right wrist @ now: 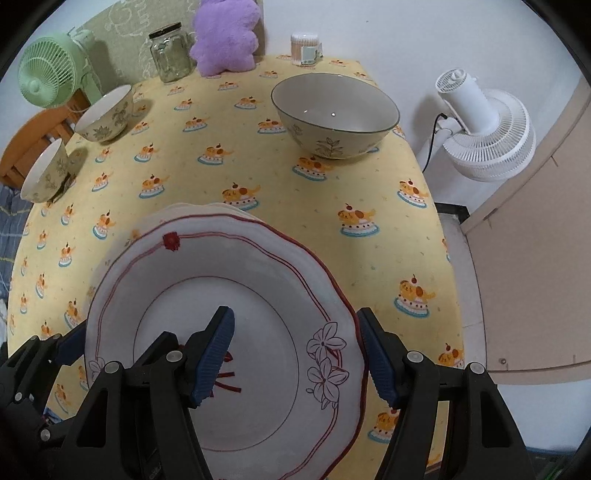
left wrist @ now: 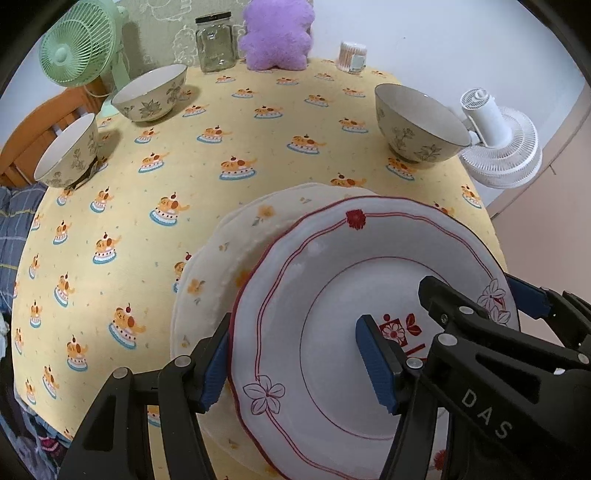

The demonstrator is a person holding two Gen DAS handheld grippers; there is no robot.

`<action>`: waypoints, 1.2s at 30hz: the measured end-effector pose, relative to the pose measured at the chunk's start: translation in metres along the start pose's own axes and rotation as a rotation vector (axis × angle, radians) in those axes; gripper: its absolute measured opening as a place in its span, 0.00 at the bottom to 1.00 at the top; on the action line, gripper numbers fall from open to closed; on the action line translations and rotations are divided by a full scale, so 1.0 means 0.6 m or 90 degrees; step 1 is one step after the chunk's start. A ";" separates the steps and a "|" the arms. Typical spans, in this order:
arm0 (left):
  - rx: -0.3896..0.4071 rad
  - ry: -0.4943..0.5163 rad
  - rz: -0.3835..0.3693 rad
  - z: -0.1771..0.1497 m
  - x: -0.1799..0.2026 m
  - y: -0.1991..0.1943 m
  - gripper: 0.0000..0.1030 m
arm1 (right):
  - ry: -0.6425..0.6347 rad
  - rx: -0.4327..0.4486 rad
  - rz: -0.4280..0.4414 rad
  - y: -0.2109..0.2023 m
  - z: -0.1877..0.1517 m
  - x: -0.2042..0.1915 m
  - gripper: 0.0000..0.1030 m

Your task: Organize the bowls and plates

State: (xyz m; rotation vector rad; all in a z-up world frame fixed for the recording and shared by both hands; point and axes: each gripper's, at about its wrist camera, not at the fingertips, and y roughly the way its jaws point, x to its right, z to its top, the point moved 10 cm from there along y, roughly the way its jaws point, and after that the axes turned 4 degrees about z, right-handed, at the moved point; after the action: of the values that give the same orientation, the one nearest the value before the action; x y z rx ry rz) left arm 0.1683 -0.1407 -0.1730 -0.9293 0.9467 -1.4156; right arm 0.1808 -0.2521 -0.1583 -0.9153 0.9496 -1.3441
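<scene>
A yellow tablecloth printed with cartoon dogs on cakes [left wrist: 258,147] covers the table. At its 12 o'clock edge stand a black-lidded clear glass jar [left wrist: 215,42], a fluffy purple plush cushion [left wrist: 277,35] and a round cotton-swab container [left wrist: 352,55]. A mint-green desk fan [left wrist: 75,46] sits at 10 o'clock; a white fan [left wrist: 498,144] at 2 o'clock.
</scene>
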 end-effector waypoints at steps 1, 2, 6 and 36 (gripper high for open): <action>-0.003 -0.002 0.001 0.000 0.000 0.003 0.64 | -0.004 0.000 -0.001 0.001 0.001 -0.001 0.69; -0.006 -0.004 0.002 0.000 -0.001 0.006 0.64 | -0.008 -0.001 -0.002 0.003 0.002 -0.001 0.69; -0.010 -0.005 0.011 0.001 -0.003 0.012 0.65 | -0.018 -0.002 -0.003 0.007 0.006 -0.005 0.69; -0.002 0.024 0.080 -0.005 -0.025 -0.004 0.66 | 0.039 -0.003 0.023 -0.024 -0.028 0.024 0.23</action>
State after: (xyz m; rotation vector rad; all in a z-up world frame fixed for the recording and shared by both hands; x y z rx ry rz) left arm 0.1651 -0.1255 -0.1721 -0.8331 1.0192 -1.3290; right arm 0.1601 -0.2666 -0.1515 -0.8606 1.0131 -1.3454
